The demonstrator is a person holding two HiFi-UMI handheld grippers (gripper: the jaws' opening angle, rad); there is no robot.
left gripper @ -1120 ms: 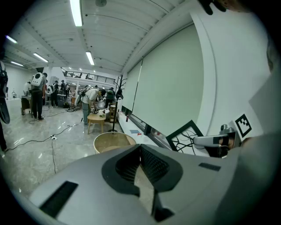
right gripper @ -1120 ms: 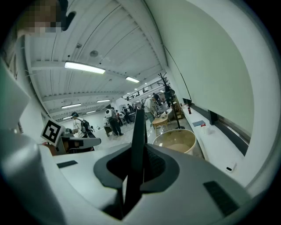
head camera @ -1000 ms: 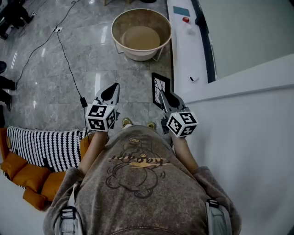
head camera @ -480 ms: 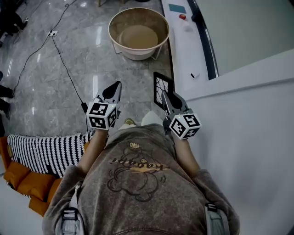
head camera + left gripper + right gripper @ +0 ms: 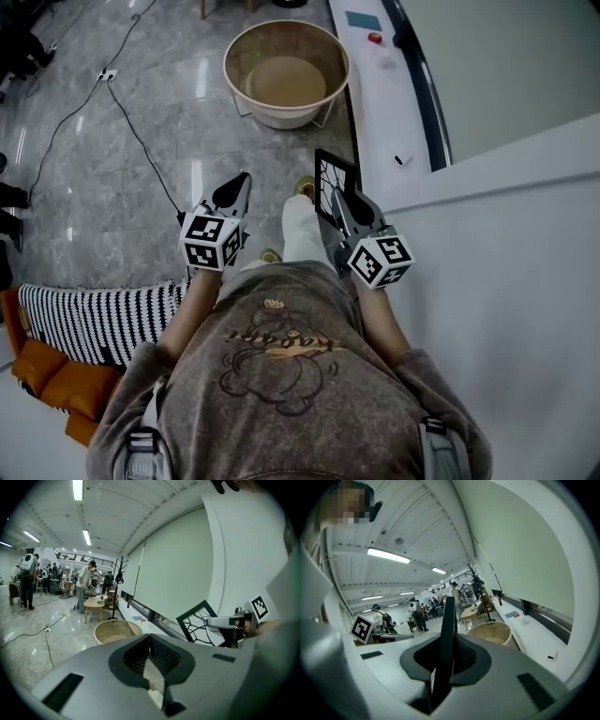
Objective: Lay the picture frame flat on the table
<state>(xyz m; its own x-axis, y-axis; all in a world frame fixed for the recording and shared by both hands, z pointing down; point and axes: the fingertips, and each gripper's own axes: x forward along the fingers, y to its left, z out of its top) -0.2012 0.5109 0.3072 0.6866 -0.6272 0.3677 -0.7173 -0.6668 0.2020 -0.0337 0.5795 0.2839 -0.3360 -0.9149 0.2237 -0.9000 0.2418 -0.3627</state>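
We hold the black picture frame [image 5: 330,174] with its white branch-pattern panel upright in the right gripper [image 5: 339,199], whose jaws are clamped narrow on the frame's near edge (edge-on in the right gripper view [image 5: 449,620]). It hangs over the grey marble floor [image 5: 141,187], just left of the white table [image 5: 487,281] and not on it. Our left gripper [image 5: 240,184] is empty, its jaw tips together, well left of the frame. A round beige tub [image 5: 286,70] sits far ahead
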